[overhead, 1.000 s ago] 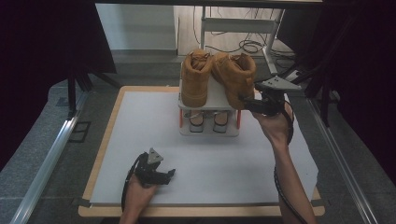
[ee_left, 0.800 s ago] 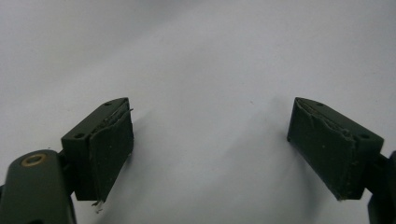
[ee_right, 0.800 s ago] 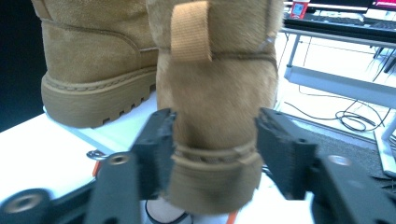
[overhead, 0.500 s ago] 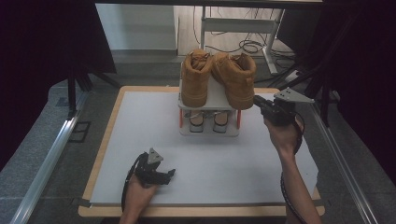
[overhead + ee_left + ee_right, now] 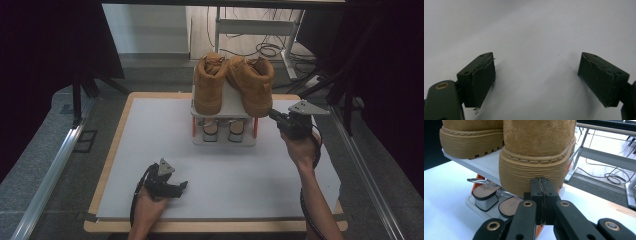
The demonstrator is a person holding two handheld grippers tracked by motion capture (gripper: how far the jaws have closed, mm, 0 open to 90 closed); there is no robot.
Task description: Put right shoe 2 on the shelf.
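Note:
Two tan suede boots stand on a small white shoe rack (image 5: 231, 106) with orange posts: the left boot (image 5: 209, 85) and the right boot (image 5: 254, 86). My right gripper (image 5: 273, 116) is shut with nothing between its jaws. In the right gripper view its tips (image 5: 541, 182) sit right at the ribbed heel sole of the right boot (image 5: 536, 152); whether they touch it I cannot tell. My left gripper (image 5: 183, 186) rests low over the white mat near the front edge. Its jaws stand open (image 5: 536, 75) over bare mat.
A pair of low shoes (image 5: 223, 129) with metal buckles lies on the rack's lower shelf (image 5: 471, 200). The white mat (image 5: 150, 135) lies on a wooden board. Beyond the table stand a desk frame (image 5: 260, 27) and floor cables (image 5: 265, 49). Metal rails (image 5: 50, 170) run along both sides.
The right gripper has drawn away from the right boot's heel, moving right and down, and its jaws have closed empty. The left gripper has stayed in place.

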